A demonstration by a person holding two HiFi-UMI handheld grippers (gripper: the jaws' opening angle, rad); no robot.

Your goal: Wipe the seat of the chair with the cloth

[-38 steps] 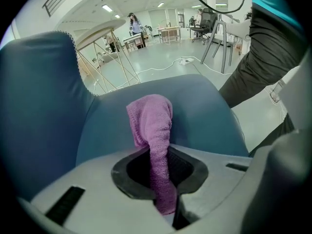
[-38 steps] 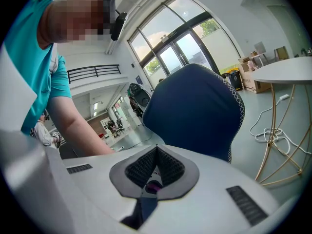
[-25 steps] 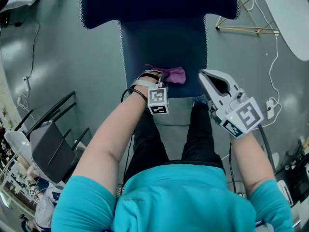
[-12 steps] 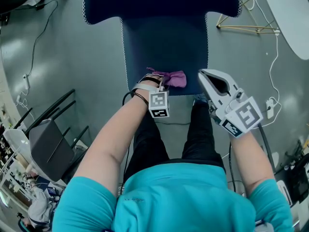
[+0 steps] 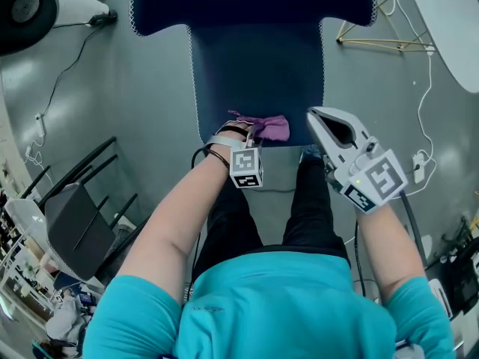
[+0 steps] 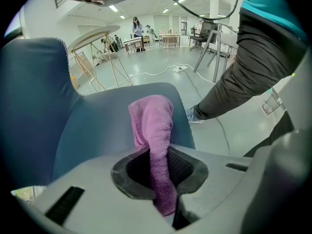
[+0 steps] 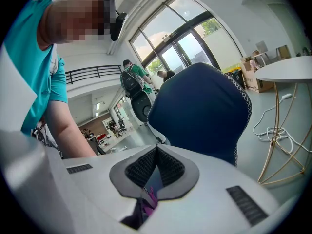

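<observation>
A dark blue chair fills the upper centre of the head view, its seat (image 5: 254, 73) running down to a front edge just above the person's legs (image 5: 299, 208) in black trousers. The purple cloth (image 5: 268, 126) lies bunched at that front edge, slightly right of the seat's middle. The left gripper (image 6: 156, 162) is clamped on it. In the left gripper view the cloth runs up between the two dark pads and folds over onto the seat beyond them. From above, the person's left hand (image 5: 224, 137) and the marker cube (image 5: 246, 168) cover most of those jaws. The right gripper (image 5: 316, 117) hangs to the right of the cloth and apart from it, off the seat's front right corner. Its jaws are together with nothing between them, and its own view looks past them at the chair's backrest (image 7: 200, 111) with white stitched edging. On the grey floor around the chair are a white round table (image 5: 449, 21) on gold wire legs (image 5: 374, 40) at the upper right and a white cable (image 5: 428, 103) trailing below it. A black-framed seat (image 5: 75, 223) is at the lower left, and a dark round object (image 5: 26, 6) at the upper left.
</observation>
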